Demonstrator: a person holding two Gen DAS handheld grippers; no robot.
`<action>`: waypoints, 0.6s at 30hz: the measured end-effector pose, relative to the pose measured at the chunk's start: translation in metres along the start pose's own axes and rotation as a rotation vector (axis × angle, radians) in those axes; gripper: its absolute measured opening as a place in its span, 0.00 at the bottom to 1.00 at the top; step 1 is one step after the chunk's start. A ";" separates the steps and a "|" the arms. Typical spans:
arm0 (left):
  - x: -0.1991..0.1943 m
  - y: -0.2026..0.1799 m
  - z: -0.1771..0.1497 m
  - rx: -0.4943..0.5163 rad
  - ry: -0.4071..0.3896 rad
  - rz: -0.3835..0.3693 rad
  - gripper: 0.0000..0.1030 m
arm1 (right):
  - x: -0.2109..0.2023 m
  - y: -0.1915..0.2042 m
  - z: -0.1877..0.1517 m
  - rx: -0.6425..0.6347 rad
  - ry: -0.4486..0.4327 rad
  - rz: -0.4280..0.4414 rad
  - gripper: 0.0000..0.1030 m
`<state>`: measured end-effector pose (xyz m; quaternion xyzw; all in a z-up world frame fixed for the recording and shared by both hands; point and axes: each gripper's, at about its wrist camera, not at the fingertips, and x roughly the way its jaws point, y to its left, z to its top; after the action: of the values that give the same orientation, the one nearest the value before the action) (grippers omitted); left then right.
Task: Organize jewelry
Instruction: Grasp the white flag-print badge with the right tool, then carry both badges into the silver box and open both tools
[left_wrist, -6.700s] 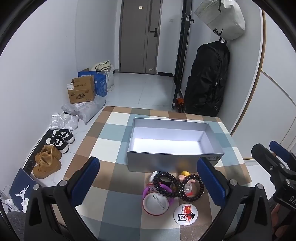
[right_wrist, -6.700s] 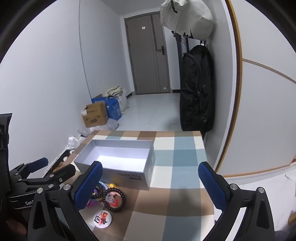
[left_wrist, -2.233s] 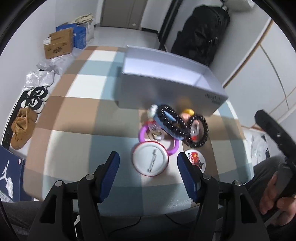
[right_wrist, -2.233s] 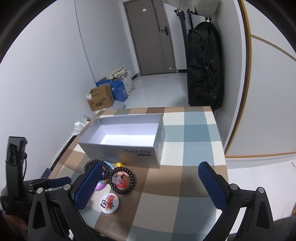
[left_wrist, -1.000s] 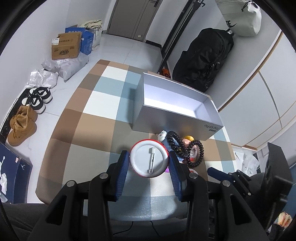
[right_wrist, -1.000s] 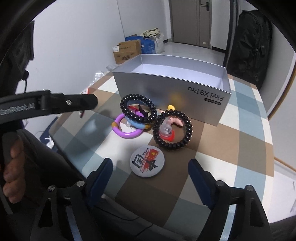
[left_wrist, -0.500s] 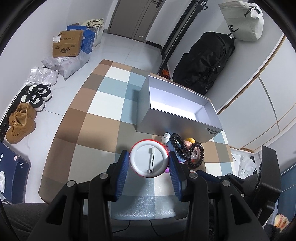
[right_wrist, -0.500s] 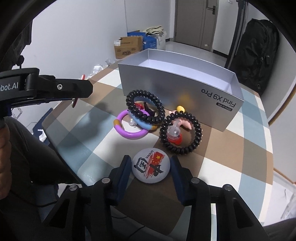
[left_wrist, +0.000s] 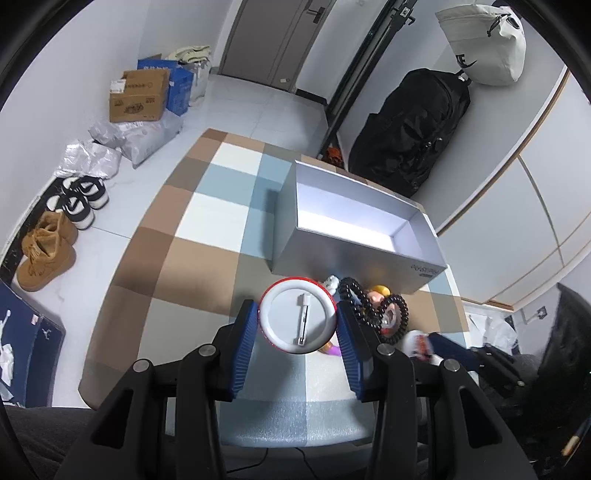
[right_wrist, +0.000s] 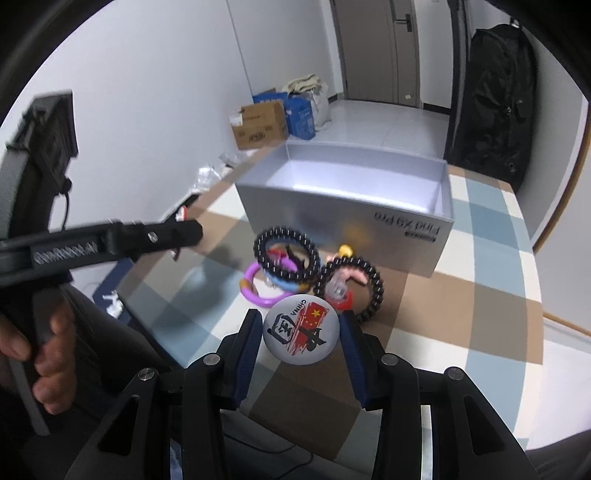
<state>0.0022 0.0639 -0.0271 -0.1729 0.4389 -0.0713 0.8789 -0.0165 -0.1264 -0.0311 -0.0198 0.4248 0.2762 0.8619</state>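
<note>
My left gripper (left_wrist: 297, 325) is shut on a red-rimmed white pin badge (left_wrist: 297, 320), back side up, held above the table near the pile. My right gripper (right_wrist: 301, 332) is shut on a white China-flag pin badge (right_wrist: 301, 331), lifted off the table. An open silver box (left_wrist: 354, 225) stands behind the pile; it also shows in the right wrist view (right_wrist: 354, 199). Two black bead bracelets (right_wrist: 286, 254) (right_wrist: 365, 280) and a purple ring (right_wrist: 258, 286) lie in front of the box. The left gripper's arm (right_wrist: 110, 240) shows at the left of the right wrist view.
The table has a checked brown, blue and white cloth (left_wrist: 207, 221). Its front edge is near both grippers. A black backpack (left_wrist: 410, 129) stands behind the table. Shoes (left_wrist: 48, 243) and cardboard boxes (left_wrist: 138, 96) are on the floor at left.
My right gripper closed on the China-flag badge and lifted it off the table. My left gripper still holds the red-rimmed badge and has risen slightly.
</note>
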 end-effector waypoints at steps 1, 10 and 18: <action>-0.001 -0.002 0.002 0.002 -0.008 0.006 0.36 | -0.003 -0.002 0.002 0.013 -0.012 0.006 0.41; 0.001 -0.023 0.028 0.047 -0.024 0.034 0.36 | -0.043 -0.028 0.036 0.049 -0.165 -0.008 0.41; 0.017 -0.041 0.060 0.084 -0.027 0.023 0.36 | -0.042 -0.054 0.089 0.060 -0.215 0.006 0.41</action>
<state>0.0612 0.0359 0.0083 -0.1320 0.4254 -0.0771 0.8920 0.0541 -0.1673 0.0461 0.0369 0.3380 0.2667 0.9018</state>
